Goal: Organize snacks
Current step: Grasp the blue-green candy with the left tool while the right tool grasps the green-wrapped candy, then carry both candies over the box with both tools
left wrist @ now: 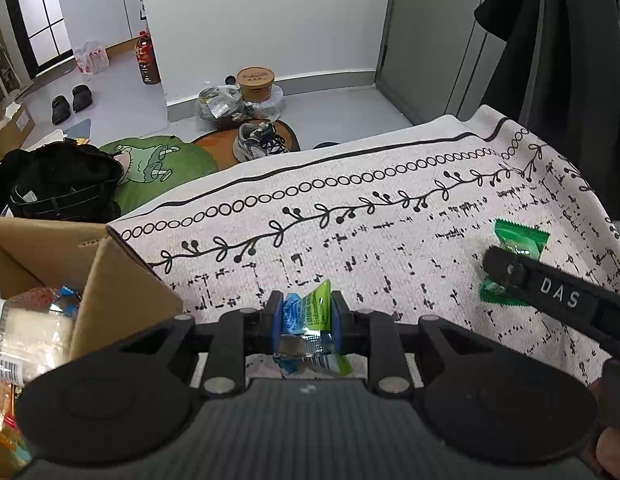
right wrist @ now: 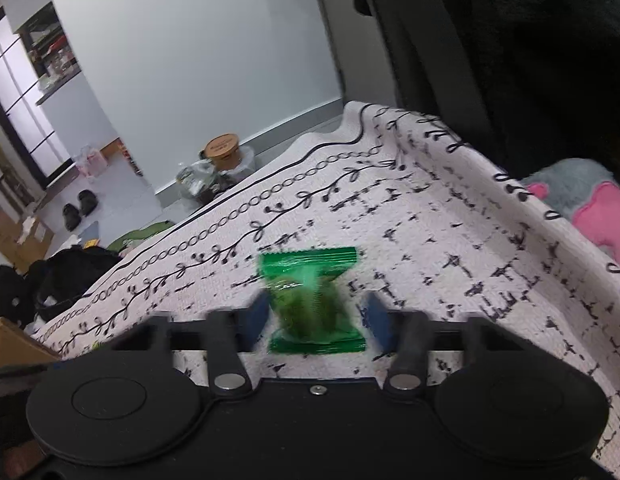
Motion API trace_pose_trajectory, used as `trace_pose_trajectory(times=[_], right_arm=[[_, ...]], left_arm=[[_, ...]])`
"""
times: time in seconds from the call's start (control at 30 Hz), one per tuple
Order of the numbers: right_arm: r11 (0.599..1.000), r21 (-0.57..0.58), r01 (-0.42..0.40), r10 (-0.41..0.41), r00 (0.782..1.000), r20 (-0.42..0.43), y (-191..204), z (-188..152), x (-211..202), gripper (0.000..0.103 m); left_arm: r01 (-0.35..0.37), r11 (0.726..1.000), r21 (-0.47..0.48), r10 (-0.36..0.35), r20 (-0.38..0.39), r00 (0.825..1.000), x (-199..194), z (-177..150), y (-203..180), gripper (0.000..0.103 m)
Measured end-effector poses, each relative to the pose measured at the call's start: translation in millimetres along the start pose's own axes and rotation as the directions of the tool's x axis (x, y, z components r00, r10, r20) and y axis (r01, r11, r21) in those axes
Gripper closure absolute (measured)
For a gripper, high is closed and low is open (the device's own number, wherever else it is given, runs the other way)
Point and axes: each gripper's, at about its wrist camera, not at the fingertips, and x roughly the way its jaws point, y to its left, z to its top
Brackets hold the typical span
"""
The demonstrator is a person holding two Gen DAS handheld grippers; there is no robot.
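Observation:
My left gripper point(left wrist: 306, 300) is shut on a crumpled green and blue snack packet point(left wrist: 310, 316), held just above the patterned white cloth point(left wrist: 350, 208). To its left stands an open cardboard box point(left wrist: 109, 280) with several wrapped snacks point(left wrist: 29, 332) inside. A dark green snack packet point(right wrist: 310, 288) lies flat on the cloth point(right wrist: 430, 248). My right gripper point(right wrist: 316, 314) straddles it with its blue pads point(right wrist: 376, 320) on either side; a gap shows at the right pad. In the left wrist view the right gripper point(left wrist: 506, 272) reaches in from the right over that green packet point(left wrist: 518, 240).
The cloth's far edge drops to a floor littered with a sneaker point(left wrist: 257, 140), plastic bags and a paper tub point(left wrist: 255, 82), a green mat point(left wrist: 161, 164) and a black bag point(left wrist: 61, 184). A grey and pink plush toy point(right wrist: 590, 208) lies beyond the cloth's right edge. Dark clothing point(left wrist: 570, 60) hangs at the right.

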Motion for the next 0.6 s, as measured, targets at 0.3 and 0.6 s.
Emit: trace_pose_trajectory(times=[0.3, 0.6], right_arm=[[1.000, -0.008, 0.011, -0.011, 1.000, 0.027, 7.1, 2.8, -17.8, 0.077], [0.999, 0.005, 0.036, -0.036, 0.999, 0.034, 16.4, 0.7, -39.1, 0.077]], left_arm=[[0.029, 1.000, -0.010, -0.028, 0.035, 0.999, -15.5, 3.7, 6.7, 0.080], [0.072, 0.997, -0.030, -0.070, 0.082, 0.994, -43.5, 5.6, 19.2, 0.080]])
